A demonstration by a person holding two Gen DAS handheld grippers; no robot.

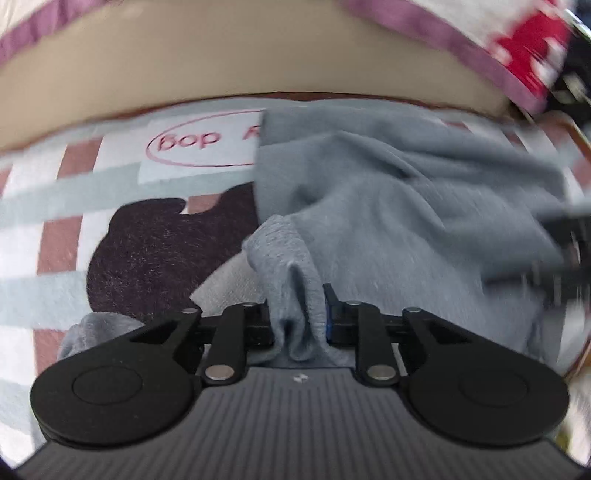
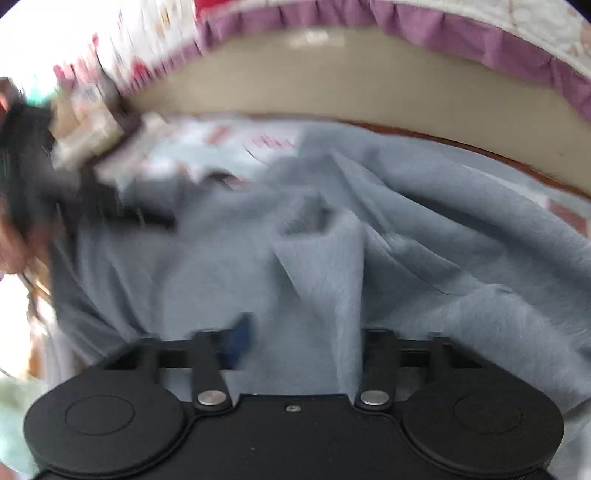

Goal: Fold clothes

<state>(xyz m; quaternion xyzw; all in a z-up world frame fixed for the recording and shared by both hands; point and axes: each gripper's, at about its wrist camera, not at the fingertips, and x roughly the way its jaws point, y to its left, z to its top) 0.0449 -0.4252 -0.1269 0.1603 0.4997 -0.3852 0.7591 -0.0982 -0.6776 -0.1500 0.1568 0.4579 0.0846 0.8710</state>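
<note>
A grey sweatshirt-like garment [image 1: 388,192] lies rumpled on a striped mat [image 1: 55,240]. In the left wrist view my left gripper [image 1: 299,317] is shut on a bunched fold of its edge. The right wrist view is blurred. There the garment [image 2: 461,240] fills the frame, and a raised fold runs down between the fingers of my right gripper [image 2: 303,347], which stands shut on a thick bunch of it. The other gripper shows as a dark blur at the right edge [image 1: 565,251] of the left wrist view, and at the left edge [image 2: 55,177] of the right wrist view.
The mat has pink, white and pale green stripes, a white label [image 1: 192,144] reading "Bop" and a dark maroon patch [image 1: 155,251]. Behind it runs a beige bed side [image 1: 258,55] under a purple-frilled cover [image 1: 443,33]. Small blurred clutter [image 2: 88,133] sits at the far left.
</note>
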